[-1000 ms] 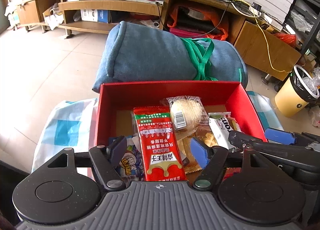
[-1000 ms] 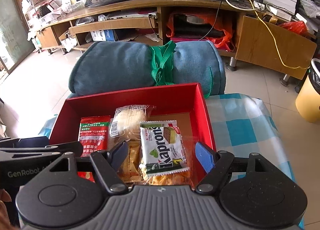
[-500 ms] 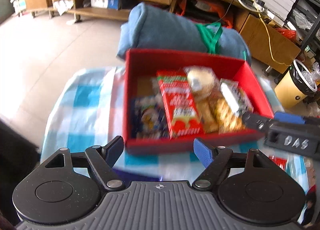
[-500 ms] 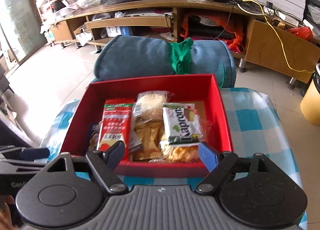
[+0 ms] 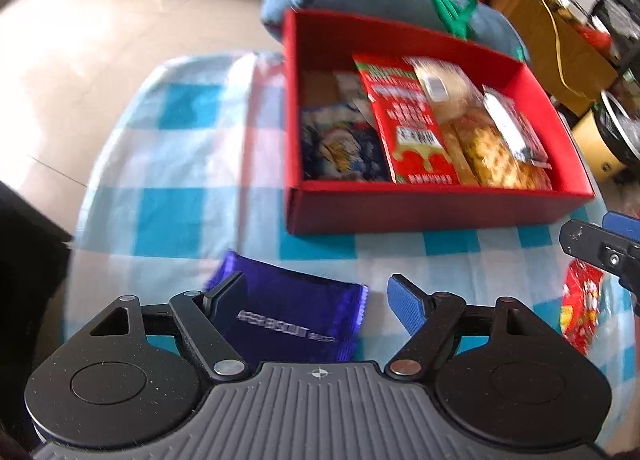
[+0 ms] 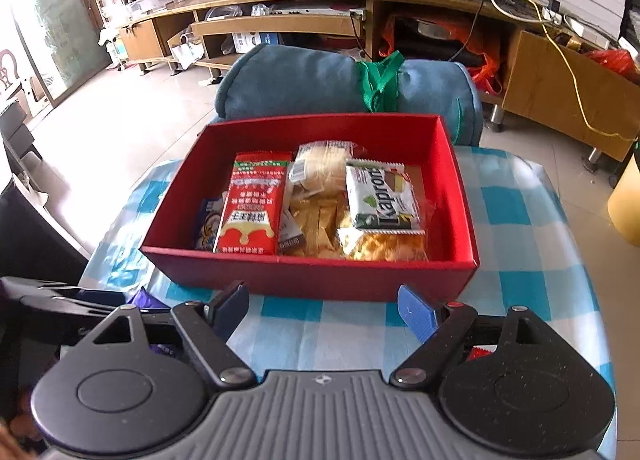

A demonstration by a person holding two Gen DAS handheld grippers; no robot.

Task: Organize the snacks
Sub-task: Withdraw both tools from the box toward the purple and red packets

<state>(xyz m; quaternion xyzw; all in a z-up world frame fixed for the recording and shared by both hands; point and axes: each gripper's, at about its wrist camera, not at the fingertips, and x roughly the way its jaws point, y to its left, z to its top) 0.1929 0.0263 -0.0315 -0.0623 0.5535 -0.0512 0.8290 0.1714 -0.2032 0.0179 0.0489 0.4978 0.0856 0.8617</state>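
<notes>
A red box [image 5: 420, 212] [image 6: 320, 274] on the checked tablecloth holds several snack packets, among them a red packet [image 6: 252, 208] and a white Kapron packet [image 6: 380, 196]. My left gripper [image 5: 316, 296] is open and empty, above a dark blue biscuit packet [image 5: 288, 324] lying in front of the box. A red round-patterned packet [image 5: 580, 312] lies at the right of the left wrist view. My right gripper [image 6: 324, 304] is open and empty, just in front of the box's near wall. The left gripper's arm shows at the lower left of the right wrist view [image 6: 60, 304].
A rolled blue blanket [image 6: 320, 80] with a green strap lies behind the box. The checked tablecloth [image 6: 520, 240] covers a small table with floor all around. A yellow bin [image 5: 600, 152] stands to the right. A wooden TV bench [image 6: 280, 20] stands at the back.
Both grippers have pulled back from over the box toward the table's near side. The left one now hangs over the dark blue packet, which was out of view before.
</notes>
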